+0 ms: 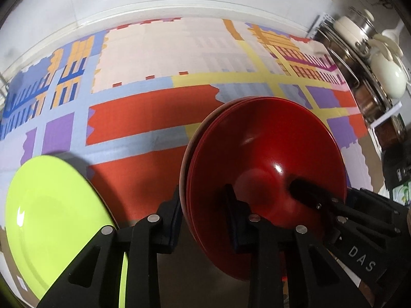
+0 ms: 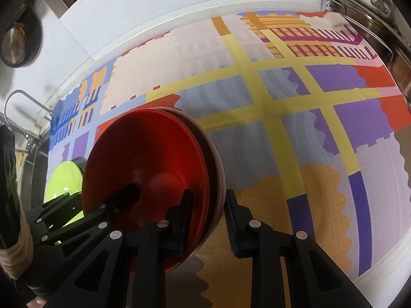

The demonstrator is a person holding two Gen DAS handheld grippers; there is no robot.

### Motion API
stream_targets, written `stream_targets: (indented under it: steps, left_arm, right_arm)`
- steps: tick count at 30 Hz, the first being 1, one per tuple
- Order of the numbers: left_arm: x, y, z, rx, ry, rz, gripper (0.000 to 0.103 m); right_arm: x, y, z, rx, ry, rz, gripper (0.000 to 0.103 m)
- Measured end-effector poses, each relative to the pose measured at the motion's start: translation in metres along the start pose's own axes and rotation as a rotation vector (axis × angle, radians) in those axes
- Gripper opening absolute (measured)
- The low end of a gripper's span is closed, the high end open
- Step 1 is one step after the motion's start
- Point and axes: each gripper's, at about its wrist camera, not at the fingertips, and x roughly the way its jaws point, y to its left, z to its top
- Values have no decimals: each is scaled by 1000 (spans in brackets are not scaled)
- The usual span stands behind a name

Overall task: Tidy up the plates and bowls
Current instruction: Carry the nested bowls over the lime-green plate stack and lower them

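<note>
Fingers left point(image 1: 205, 218): pinching red bowl stack point(image 1: 264, 159) rim | right point(image 2: 208, 220): straddling opposite rim, contact unclear

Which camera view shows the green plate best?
The left wrist view. There the green plate fills the lower left, with most of its face and its glossy rim visible beside the red bowls. The right wrist view shows only a small slice of it, hidden behind the red bowls and the other gripper.

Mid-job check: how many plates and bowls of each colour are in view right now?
Lime-green plate: 1
Red dishes, stacked: at least 2, exact count unclear
Pale dish under them: 1
Total: at least 4
</note>
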Motion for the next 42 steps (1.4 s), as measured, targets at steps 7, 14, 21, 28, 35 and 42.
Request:
stream_targets:
  steps: [7, 14, 21, 28, 35, 42]
  left_arm:
    - [-20, 9, -6, -20, -41, 20, 29]
    - [-49, 38, -19, -75, -79, 15, 29]
    - [-85, 81, -37, -129, -122, 36, 29]
    - [-108, 122, -60, -190, -136, 63, 29]
    - [-118, 159, -81, -248, -120, 88, 29]
    - [-114, 186, -94, -288, -86, 94, 29]
  right_arm:
    - [-8, 6, 1, 1, 10, 31, 26]
    - [-25, 35, 1, -53, -24, 43, 26]
    - [-35, 82, -10, -115, -41, 78, 26]
    - [-34, 127, -27, -171, -21, 113, 26]
    - [-26, 168, -45, -224, 17, 137, 26]
    - [-11, 194, -57, -252, 71, 146, 26]
